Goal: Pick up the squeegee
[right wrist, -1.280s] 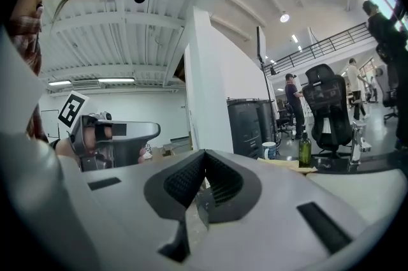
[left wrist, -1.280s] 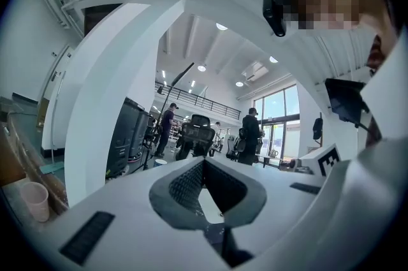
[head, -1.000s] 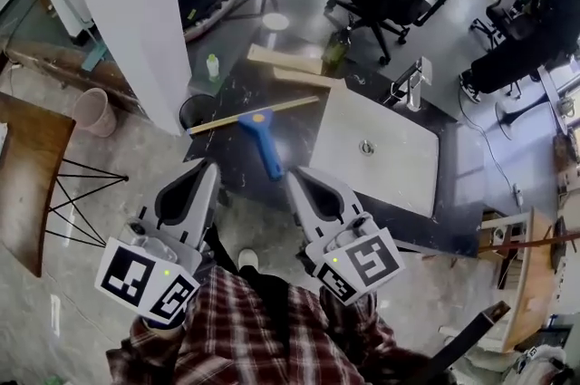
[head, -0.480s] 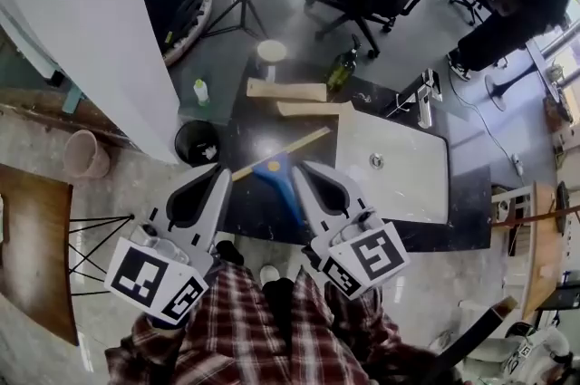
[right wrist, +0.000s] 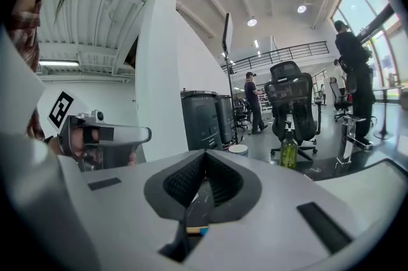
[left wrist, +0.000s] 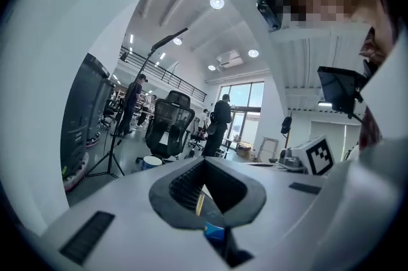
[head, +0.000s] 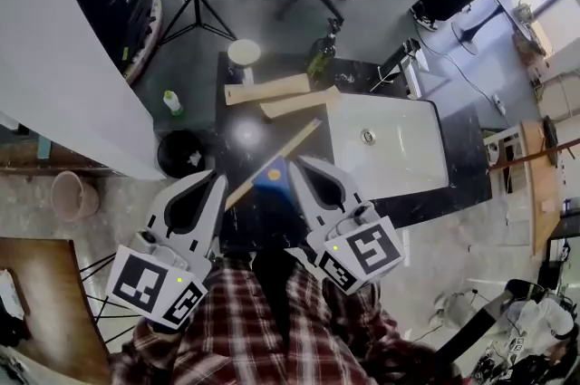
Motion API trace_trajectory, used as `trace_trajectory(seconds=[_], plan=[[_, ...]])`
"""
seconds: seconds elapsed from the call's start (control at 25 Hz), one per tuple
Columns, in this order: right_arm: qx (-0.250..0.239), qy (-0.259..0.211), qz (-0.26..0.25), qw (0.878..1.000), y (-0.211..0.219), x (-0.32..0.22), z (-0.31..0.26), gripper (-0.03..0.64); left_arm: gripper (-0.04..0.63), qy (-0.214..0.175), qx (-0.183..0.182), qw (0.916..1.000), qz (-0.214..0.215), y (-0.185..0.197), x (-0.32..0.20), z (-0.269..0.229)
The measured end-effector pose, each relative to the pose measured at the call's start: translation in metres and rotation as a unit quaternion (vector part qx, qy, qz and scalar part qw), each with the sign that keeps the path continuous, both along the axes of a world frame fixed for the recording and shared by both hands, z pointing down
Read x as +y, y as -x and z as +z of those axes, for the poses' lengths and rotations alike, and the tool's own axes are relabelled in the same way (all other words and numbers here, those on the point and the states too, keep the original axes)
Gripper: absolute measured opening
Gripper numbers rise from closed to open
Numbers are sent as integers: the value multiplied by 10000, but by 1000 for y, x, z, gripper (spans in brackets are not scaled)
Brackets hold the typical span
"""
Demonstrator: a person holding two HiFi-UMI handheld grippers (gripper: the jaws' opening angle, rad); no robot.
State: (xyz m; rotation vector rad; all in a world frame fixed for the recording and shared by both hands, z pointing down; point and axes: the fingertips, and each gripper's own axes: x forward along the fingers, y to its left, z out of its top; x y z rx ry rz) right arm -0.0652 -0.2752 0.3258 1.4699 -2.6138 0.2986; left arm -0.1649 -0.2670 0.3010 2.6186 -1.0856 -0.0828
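You hold both grippers side by side, pointing out over a black counter (head: 243, 137). The left gripper (head: 216, 184) is clenched, its jaws meeting at the tips with nothing between them. The right gripper (head: 297, 168) is clenched and empty too. The squeegee (head: 272, 173) lies flat on the counter, left of the white sink (head: 399, 161). Its blue handle shows between the two gripper tips, closest to the right one. Its long pale blade runs diagonally from beside the left gripper's tip up toward the sink's near corner. Neither gripper grasps it.
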Motion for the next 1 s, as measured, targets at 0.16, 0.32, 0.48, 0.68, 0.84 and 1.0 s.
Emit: trace_trajectory(seconds=[0.16, 0.32, 0.48, 0.68, 0.84, 1.0], plan=[[30, 7, 72, 10000, -8, -5, 1, 12, 8, 25, 9, 10000, 65, -6, -10, 4], [104, 88, 64, 9999, -15, -7, 0, 12, 8, 34, 26, 9999, 121, -15, -14, 1], [116, 210, -62, 9997, -17, -11, 2, 12, 8, 8, 42, 9999, 132, -22, -17, -2], [80, 239, -302, 9992, -15, -12, 0, 71, 8, -29, 44, 9999, 107, -25, -19, -2], [214, 163, -441, 9987, -14, -11, -4, 147, 8, 14, 25, 9999, 108, -25, -20, 2], [53, 348, -655, 9972, -19, -8, -1, 193, 8, 69, 22, 9999, 102, -25, -18, 9]])
